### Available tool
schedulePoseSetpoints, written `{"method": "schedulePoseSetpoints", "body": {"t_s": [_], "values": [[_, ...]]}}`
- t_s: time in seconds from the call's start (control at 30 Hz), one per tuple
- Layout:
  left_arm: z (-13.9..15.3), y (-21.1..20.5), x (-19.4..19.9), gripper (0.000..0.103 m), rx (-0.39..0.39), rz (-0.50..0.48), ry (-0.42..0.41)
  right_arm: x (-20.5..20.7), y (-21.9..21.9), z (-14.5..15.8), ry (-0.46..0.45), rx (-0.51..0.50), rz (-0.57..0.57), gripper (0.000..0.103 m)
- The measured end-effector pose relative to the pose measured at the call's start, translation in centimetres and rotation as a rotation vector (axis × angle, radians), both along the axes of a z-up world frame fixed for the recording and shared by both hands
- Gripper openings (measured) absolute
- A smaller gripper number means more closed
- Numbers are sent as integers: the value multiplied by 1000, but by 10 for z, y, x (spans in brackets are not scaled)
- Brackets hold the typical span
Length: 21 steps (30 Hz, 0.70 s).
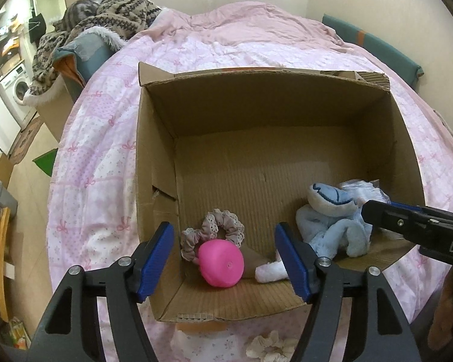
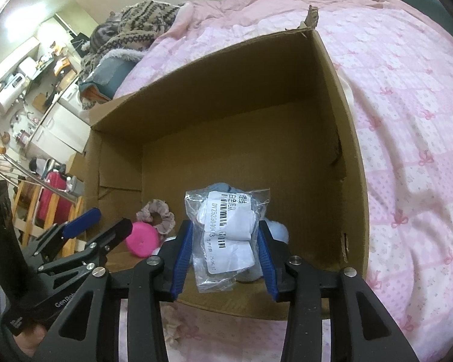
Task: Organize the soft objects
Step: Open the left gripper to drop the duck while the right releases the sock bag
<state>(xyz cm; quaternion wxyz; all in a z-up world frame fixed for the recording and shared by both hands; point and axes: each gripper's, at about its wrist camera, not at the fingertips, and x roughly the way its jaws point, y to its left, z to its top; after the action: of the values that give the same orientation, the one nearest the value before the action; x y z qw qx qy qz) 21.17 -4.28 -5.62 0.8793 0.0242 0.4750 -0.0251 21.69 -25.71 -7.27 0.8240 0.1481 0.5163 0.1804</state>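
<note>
An open cardboard box sits on a pink quilted bed. Inside lie a pink ball, a lacy scrunchie, a white soft piece and a light blue plush toy. My left gripper is open above the pink ball, empty. My right gripper hovers over the box's near right corner with a clear plastic bag holding white soft items between its fingers, above the plush. Whether the pads press the bag is unclear. The ball and scrunchie also show in the right wrist view.
The pink quilt covers the bed around the box. A patterned blanket with a cat lies at the bed's far left. A white fabric flower lies in front of the box. Furniture and a washing machine stand at the left.
</note>
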Motion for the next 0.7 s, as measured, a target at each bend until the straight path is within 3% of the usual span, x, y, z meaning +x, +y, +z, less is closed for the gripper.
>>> {"method": "schedulePoseSetpoints", "body": {"t_s": [0.07, 0.17, 0.3, 0.7], "values": [[2, 0, -1, 67, -3, -5, -11, 0, -2, 3, -8, 25, 0, 60], [7, 0, -4, 67, -6, -7, -32, -2, -6, 11, -46, 51, -9, 68], [12, 1, -6, 67, -14, -5, -45, -3, -12, 14, -54, 90, -26, 70], [28, 14, -21, 67, -25, 32, -57, -15, -11, 22, -63, 64, -24, 70]]}}
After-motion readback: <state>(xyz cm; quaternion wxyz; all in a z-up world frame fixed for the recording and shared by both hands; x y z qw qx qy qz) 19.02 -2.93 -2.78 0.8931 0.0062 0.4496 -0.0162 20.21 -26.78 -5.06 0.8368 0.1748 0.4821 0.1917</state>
